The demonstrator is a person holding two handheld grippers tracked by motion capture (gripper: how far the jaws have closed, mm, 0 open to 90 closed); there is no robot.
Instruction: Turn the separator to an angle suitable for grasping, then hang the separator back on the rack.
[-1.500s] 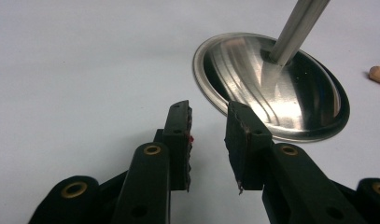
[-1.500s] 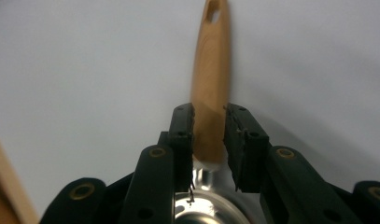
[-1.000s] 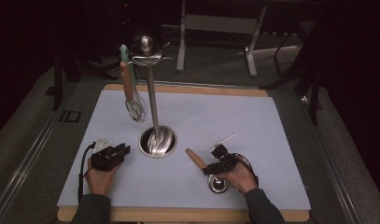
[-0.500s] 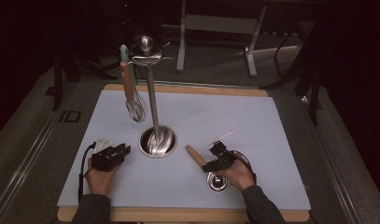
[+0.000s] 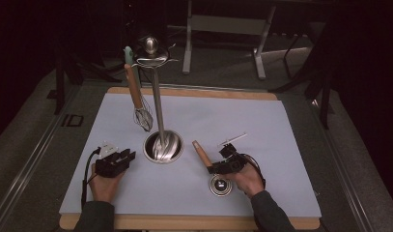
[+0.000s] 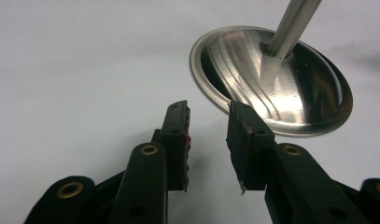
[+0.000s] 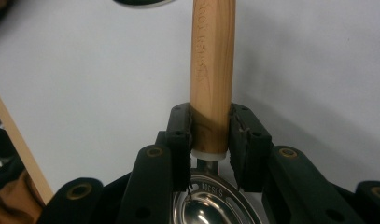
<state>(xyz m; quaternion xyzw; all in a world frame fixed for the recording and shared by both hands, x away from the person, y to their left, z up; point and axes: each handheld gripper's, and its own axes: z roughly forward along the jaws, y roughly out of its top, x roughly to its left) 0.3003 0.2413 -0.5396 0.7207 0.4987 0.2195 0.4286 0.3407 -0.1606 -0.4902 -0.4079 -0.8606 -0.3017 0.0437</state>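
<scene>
A steel utensil stand rises from a round base (image 5: 162, 147) (image 6: 271, 79) in the middle of the mat, its pole (image 5: 157, 101) topped by a ball. From its top hangs a whisk (image 5: 142, 117) with a wooden handle. My right gripper (image 5: 218, 166) (image 7: 211, 135) is shut on the wooden handle (image 7: 213, 60) (image 5: 202, 153) of a steel ladle-like utensil, near the bowl end. Its round bowl (image 5: 221, 185) (image 7: 211, 205) lies low over the mat. My left gripper (image 5: 128, 157) (image 6: 208, 116) rests open just left of the stand's base, nothing between its fingers.
A pale mat (image 5: 281, 125) covers a wooden tabletop whose edge (image 5: 184, 222) runs along the front. Dark floor and the legs of a metal frame (image 5: 223, 29) lie beyond the far edge.
My right gripper has shifted slightly with the wooden-handled utensil in it. The left gripper, the stand and the whisk have stayed put.
</scene>
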